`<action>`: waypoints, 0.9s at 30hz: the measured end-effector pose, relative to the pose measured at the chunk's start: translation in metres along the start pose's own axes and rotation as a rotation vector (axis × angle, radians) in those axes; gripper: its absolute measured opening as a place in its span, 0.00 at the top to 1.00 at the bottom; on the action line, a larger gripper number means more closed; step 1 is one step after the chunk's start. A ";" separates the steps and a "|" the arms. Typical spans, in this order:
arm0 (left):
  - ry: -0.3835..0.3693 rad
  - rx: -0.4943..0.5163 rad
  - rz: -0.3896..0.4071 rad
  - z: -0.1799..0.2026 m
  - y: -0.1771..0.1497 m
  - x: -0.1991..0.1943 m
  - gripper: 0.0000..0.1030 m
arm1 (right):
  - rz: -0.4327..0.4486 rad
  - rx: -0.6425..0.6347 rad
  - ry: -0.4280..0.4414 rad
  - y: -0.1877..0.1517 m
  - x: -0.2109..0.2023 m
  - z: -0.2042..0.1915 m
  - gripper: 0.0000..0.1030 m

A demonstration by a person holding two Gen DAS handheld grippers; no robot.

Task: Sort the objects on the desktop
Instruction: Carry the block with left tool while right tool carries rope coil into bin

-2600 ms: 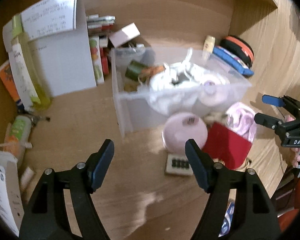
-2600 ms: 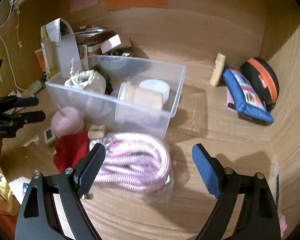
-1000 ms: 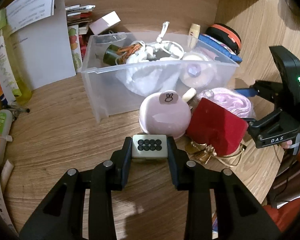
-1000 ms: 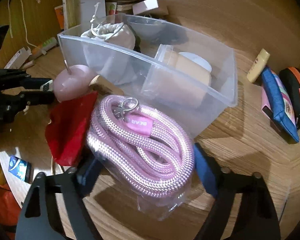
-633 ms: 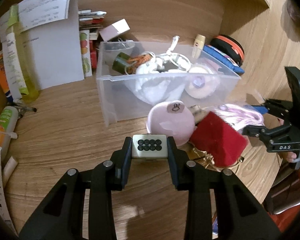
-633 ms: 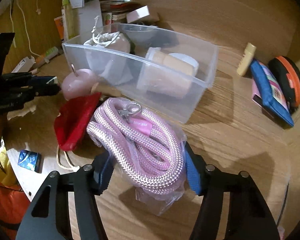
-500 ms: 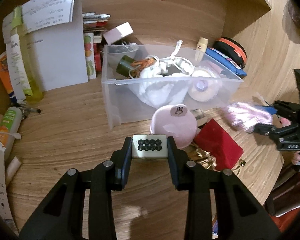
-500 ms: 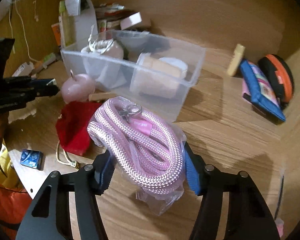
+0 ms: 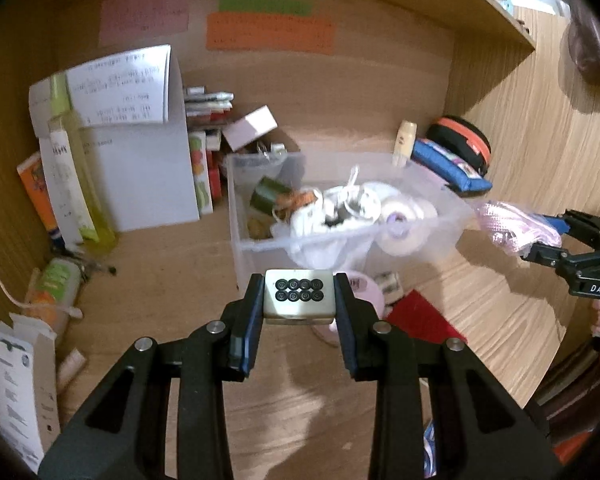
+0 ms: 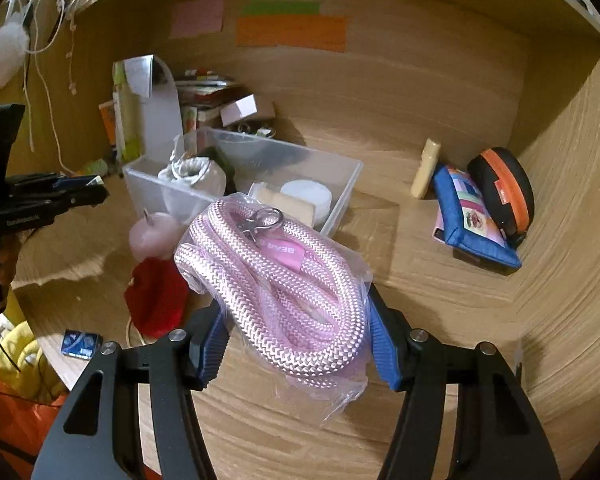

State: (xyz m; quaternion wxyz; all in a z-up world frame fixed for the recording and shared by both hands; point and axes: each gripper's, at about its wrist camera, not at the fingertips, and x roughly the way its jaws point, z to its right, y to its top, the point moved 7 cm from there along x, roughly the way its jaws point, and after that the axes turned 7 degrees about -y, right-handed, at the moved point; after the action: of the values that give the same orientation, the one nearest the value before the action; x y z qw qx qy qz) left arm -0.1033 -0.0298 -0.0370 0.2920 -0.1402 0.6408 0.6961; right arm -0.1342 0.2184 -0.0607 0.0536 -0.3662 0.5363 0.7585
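Note:
My left gripper (image 9: 299, 300) is shut on a small white tile (image 9: 299, 292) with eight black rings, held up in front of the clear plastic bin (image 9: 260, 248). My right gripper (image 10: 296, 344) is shut on a coiled pink rope (image 10: 276, 280) in a clear bag, lifted off the desk near the bin's (image 10: 340, 184) right end. In the left wrist view the rope (image 9: 512, 220) and right gripper (image 9: 548, 236) hang at the right. A pink round candle (image 10: 152, 236) and a red pouch (image 10: 156, 300) lie in front of the bin. The left gripper (image 10: 88, 190) shows at the left.
The bin holds a white drawstring bag (image 9: 332, 216), tape rolls and a green item. A blue pouch (image 10: 472, 216), a black and orange case (image 10: 504, 188) and a cream tube (image 10: 426, 168) lie at the right. Papers (image 9: 140, 168), a yellow bottle (image 9: 76, 184) and boxes crowd the back left.
The right gripper closed on the bagged rope and lifted it off the desk. The left gripper rose with the tile, so the bin and candle now sit lower and farther.

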 end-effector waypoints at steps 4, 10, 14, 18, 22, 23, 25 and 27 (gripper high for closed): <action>0.004 -0.001 0.019 -0.002 0.012 0.001 0.68 | 0.027 0.013 0.002 0.009 -0.003 0.003 0.44; 0.002 0.005 0.043 -0.004 0.030 0.006 0.68 | 0.067 0.014 -0.008 0.030 -0.002 0.010 0.44; 0.000 0.007 0.057 -0.005 0.042 0.010 0.68 | 0.089 0.019 -0.013 0.046 0.004 0.013 0.44; -0.004 0.005 0.058 -0.010 0.051 0.019 0.68 | 0.103 0.027 -0.004 0.059 0.014 0.014 0.44; -0.003 0.002 0.053 -0.013 0.056 0.029 0.68 | 0.108 0.014 0.010 0.071 0.028 0.010 0.44; -0.005 -0.002 0.052 -0.015 0.057 0.032 0.68 | 0.105 0.009 0.011 0.074 0.034 0.009 0.44; -0.011 -0.015 0.046 -0.018 0.057 0.038 0.68 | 0.090 0.006 0.015 0.078 0.046 0.007 0.44; -0.014 -0.026 0.042 -0.021 0.056 0.043 0.68 | 0.078 0.006 0.020 0.082 0.055 0.004 0.44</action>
State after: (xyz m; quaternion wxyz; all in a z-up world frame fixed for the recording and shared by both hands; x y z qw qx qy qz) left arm -0.1736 -0.0410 -0.0190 0.2798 -0.1257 0.6326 0.7111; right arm -0.2157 0.1704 -0.0302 0.0196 -0.3524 0.5530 0.7547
